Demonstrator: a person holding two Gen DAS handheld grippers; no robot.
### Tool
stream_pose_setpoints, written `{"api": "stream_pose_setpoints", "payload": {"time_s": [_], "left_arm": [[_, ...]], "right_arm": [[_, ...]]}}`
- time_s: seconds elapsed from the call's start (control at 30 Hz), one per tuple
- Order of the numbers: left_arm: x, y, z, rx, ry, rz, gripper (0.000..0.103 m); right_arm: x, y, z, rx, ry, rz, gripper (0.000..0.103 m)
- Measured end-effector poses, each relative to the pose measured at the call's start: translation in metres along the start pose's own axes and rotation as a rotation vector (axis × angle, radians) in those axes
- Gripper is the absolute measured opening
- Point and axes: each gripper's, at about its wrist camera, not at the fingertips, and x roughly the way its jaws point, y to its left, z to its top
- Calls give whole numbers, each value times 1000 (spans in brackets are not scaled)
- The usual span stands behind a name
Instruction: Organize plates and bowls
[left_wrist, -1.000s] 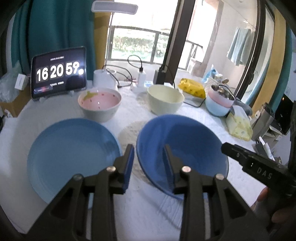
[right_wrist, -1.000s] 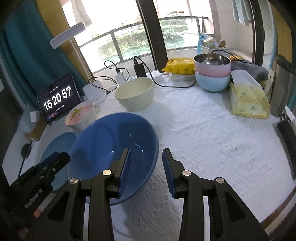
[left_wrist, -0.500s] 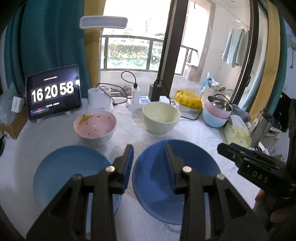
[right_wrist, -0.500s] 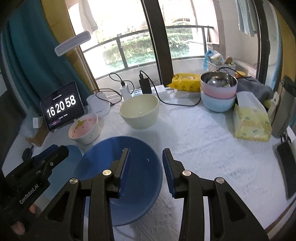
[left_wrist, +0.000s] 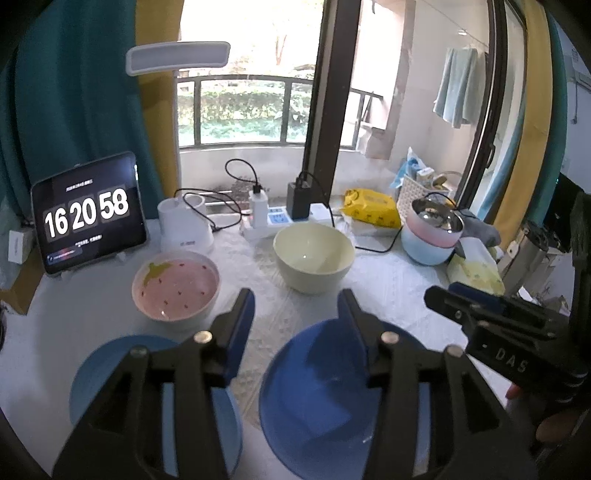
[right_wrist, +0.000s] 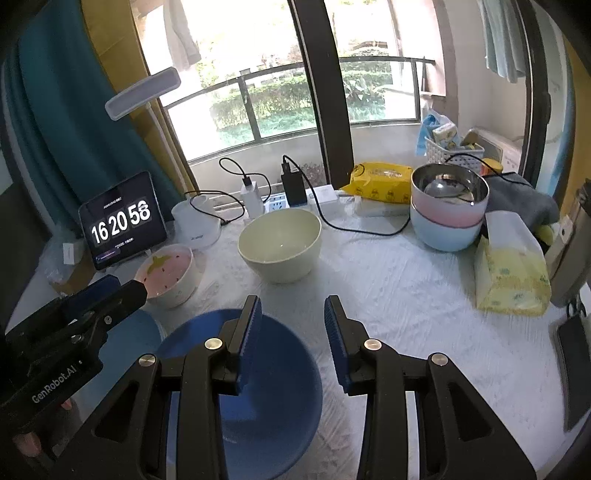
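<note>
A dark blue bowl (left_wrist: 314, 398) (right_wrist: 273, 387) rests on the white tablecloth, with a light blue plate (left_wrist: 96, 373) (right_wrist: 129, 343) to its left. Behind them stand a pink strawberry bowl (left_wrist: 175, 284) (right_wrist: 170, 273) and a cream bowl (left_wrist: 312, 254) (right_wrist: 280, 243). My left gripper (left_wrist: 297, 321) hovers over the gap between plate and dark bowl; its jaws are opening and nothing is between them. My right gripper (right_wrist: 291, 317) hangs open and empty above the dark bowl's right rim. Each gripper shows in the other's view: the right gripper (left_wrist: 480, 314), the left gripper (right_wrist: 92, 306).
A stack of pink and blue bowls with a steel one on top (right_wrist: 447, 214) stands at the back right, beside a yellow tissue pack (right_wrist: 509, 273). A tablet clock (left_wrist: 88, 218), a white jug (left_wrist: 184, 229), chargers and cables line the back edge.
Both grippers have drawn back and risen away from the dark blue bowl, which stays on the cloth. The left jaws have spread wider; the right jaws keep the same gap.
</note>
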Motion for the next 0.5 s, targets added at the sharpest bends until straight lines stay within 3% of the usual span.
{"api": "stream_pose_setpoints", "payload": {"time_s": [0.5], "left_arm": [[45, 2, 35, 1, 94, -61, 49]], "right_arm": [[32, -9, 32, -30, 24, 4, 37]]}}
